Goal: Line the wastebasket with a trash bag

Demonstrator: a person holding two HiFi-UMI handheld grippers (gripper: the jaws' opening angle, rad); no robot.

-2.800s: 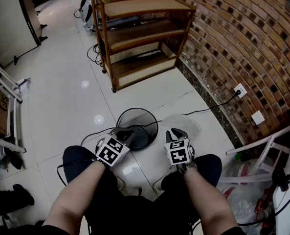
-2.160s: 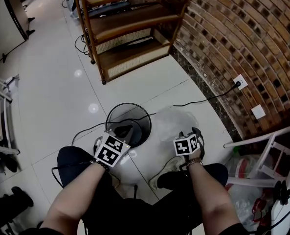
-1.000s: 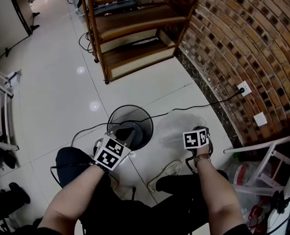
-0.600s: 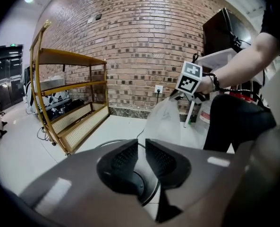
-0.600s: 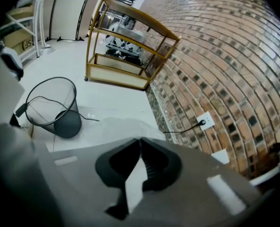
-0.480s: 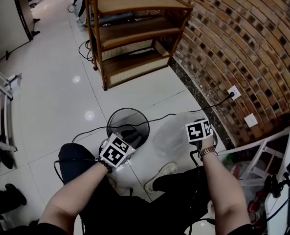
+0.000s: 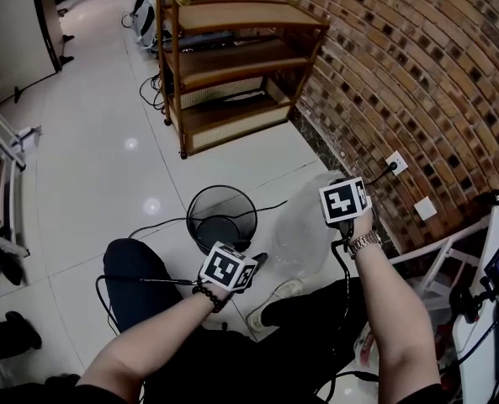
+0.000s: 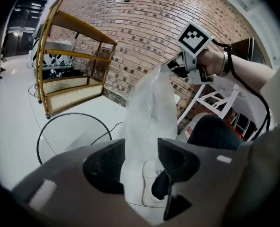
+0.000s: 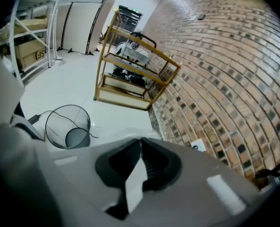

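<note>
The trash bag (image 7: pixel 304 225) is held up by its top edge in the right hand-held gripper (image 9: pixel 140 150), whose jaws are pressed together on a strip of the film, and it hangs from there as a limp, clear, mostly unopened length. The left hand-held gripper (image 8: pixel 142 146) is lower than the right one and to its left, with its jaws standing apart. They have just been opening, and the film is seen in the gap between them, pressed by neither pad, though whether it lies inside the gap or just past the tips cannot be told. The wastebasket (image 7: pixel 222 188), black mesh and unlined, stands on the floor (image 7: pixel 106 141) ahead and to the left of the left hand-held gripper and well below the right one. The step in hand is judged to be the opening of the bag's mouth, with the lining itself not begun. It is best done by one layer only being taken by the left hand-held gripper close beneath the right one's pinch, so that the two layers can be drawn apart. If both are caught together, the mouth cannot be spread. The film looks thin and slippery, so a firm, unhurried closing is called for, and the right pinch should not be loosened until the left one is sure. The opened mouth is then best carried over the rim and the body let down inside
</note>
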